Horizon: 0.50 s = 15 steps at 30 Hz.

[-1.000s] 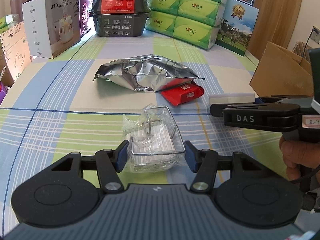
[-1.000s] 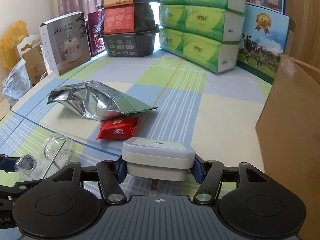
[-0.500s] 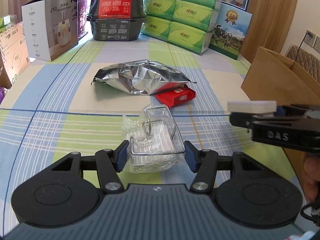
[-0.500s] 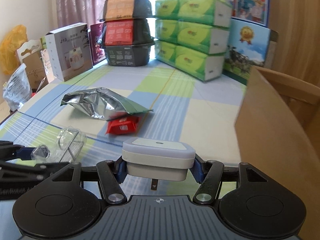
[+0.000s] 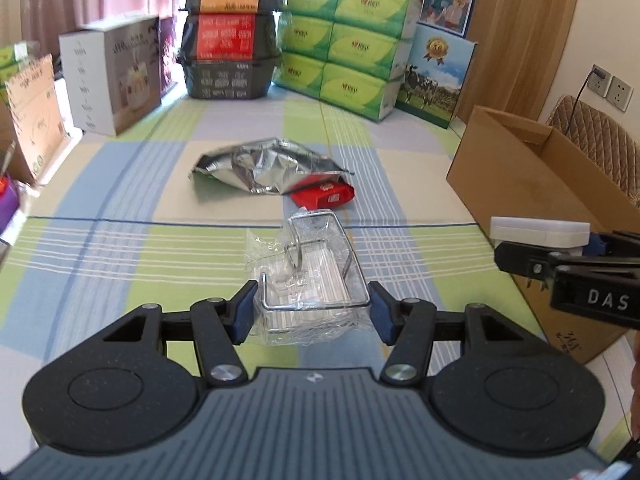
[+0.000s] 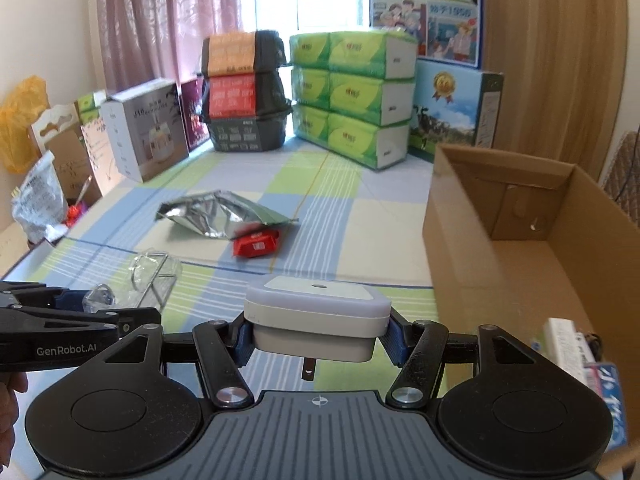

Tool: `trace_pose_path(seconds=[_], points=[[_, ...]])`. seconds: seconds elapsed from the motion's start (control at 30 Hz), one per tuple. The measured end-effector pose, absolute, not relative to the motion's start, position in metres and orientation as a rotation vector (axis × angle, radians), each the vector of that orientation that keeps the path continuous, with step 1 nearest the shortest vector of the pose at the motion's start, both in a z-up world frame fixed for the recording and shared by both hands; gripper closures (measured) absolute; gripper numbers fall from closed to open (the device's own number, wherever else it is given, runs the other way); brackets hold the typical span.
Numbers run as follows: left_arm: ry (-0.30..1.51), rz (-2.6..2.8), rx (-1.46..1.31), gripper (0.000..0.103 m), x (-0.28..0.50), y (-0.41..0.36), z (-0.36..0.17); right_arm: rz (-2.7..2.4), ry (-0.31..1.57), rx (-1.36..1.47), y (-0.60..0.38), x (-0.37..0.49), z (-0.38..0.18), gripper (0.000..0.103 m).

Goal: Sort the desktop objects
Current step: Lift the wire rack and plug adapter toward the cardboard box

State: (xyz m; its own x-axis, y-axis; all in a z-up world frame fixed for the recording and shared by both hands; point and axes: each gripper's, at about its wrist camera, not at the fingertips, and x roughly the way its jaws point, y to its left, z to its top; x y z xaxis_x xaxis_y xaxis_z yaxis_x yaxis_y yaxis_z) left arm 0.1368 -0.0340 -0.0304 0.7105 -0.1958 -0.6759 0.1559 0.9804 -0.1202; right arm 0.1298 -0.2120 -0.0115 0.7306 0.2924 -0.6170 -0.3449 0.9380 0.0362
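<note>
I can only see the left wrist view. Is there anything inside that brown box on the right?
Observer: Yes. The right wrist view shows a white-and-blue packet lying in the cardboard box.
Visitor: What is the other tool holding?
Observer: The right hand-held gripper is shut on a white block with a metal plug prong underneath.
Visitor: Anything beyond my left edge?
Observer: A yellow plastic bag by the wall.

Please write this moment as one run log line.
left tongs: shut on wire rack | right tongs: shut on plug-in light | cardboard box: open
</note>
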Motion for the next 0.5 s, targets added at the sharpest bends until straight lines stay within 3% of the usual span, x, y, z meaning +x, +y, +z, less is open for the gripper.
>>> trace_pose_path(seconds=[0.5], points=[[0.714,-0.230,-0.050,0.050,0.058,-0.071,0.034,0.341,0.610,-0.056,-0.263,0.051,0.057,0.045]])
